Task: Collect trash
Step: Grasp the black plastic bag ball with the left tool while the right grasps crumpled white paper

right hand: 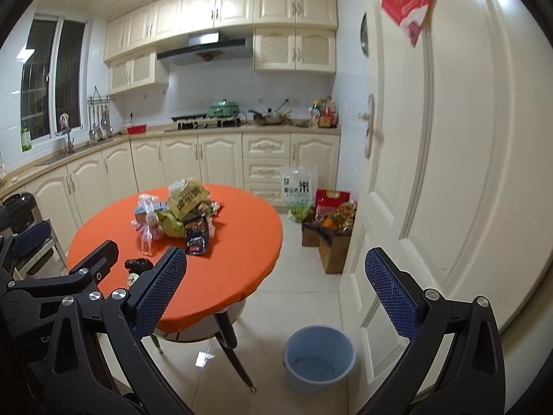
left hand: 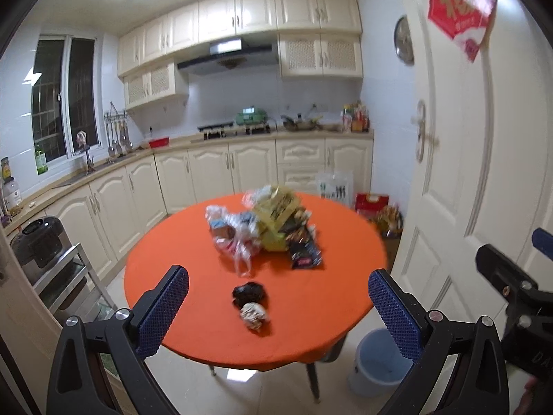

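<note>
Trash sits on the round orange table point(left hand: 311, 311): a heap of wrappers and clear bags point(left hand: 266, 224) near the middle, a dark snack packet point(left hand: 306, 254) at its near edge. Closer to us, apart from the heap, we note a black crumpled wad point(left hand: 249, 294) touching a pale crumpled ball point(left hand: 255, 315). A blue bin point(right hand: 319, 358) stands on the floor tiles, right of the table, just beside the white door point(right hand: 449, 173). Our left gripper point(left hand: 278, 302) hangs over the near table edge, jaws spread wide, holding nothing. Our right gripper point(right hand: 275, 285) is likewise wide apart and unloaded, above the floor between table and door.
</note>
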`<state>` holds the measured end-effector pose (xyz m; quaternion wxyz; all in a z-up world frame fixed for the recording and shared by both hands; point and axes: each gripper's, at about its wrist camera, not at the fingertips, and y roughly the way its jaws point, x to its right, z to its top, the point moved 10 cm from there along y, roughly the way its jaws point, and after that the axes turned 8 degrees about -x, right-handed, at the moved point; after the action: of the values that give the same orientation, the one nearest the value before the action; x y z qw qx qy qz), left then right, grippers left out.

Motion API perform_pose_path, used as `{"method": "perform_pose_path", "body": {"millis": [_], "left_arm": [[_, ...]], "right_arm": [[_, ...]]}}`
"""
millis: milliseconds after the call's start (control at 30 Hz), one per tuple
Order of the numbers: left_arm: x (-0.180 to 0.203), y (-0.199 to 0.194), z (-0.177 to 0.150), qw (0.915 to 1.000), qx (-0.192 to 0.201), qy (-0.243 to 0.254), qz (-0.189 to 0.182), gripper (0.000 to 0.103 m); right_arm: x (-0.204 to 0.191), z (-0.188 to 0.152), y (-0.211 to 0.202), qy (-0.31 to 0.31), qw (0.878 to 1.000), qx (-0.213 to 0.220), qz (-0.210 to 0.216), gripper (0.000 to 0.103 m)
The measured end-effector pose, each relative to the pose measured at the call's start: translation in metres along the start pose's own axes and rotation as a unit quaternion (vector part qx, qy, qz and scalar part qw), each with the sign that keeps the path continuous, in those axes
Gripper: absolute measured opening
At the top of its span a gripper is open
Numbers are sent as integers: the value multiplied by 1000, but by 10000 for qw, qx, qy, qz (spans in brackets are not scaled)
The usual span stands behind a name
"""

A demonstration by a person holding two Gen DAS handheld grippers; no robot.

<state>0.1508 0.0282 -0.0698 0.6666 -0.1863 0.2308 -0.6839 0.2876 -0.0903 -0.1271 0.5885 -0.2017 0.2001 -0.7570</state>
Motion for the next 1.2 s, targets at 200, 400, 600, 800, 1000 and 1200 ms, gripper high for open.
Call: {"method": "perform_pose_path", "body": {"millis": [200,400,600,800,1000,1200], "left_arm": [[-48,54,-6,9982,-494,-315,129,102],[-82,111,-9,9904,-1179,-591,-403,102],[-90,167,-19,9825,-1739,-492,-458,101],[-71,208,-24,9773,-2071,-174,-420,83],[-70,226,-8,9804,-1890,-177,-521,50],[-84,224,-7,9824,-1707,-370,-658,30]], "right_arm": [[-16,-12,60,-89,9985,-517,180,103],[-40,-19,121,-199,9944,-956,408,103],[-66,-25,185,-322,9881,-1382,588,103],[-75,-28,221,-311,9840,-1643,615,103],[-81,-29,241,-371,9819,-1746,637,103],[-94,-33,241,-391,9799,-1799,764,103]]}}
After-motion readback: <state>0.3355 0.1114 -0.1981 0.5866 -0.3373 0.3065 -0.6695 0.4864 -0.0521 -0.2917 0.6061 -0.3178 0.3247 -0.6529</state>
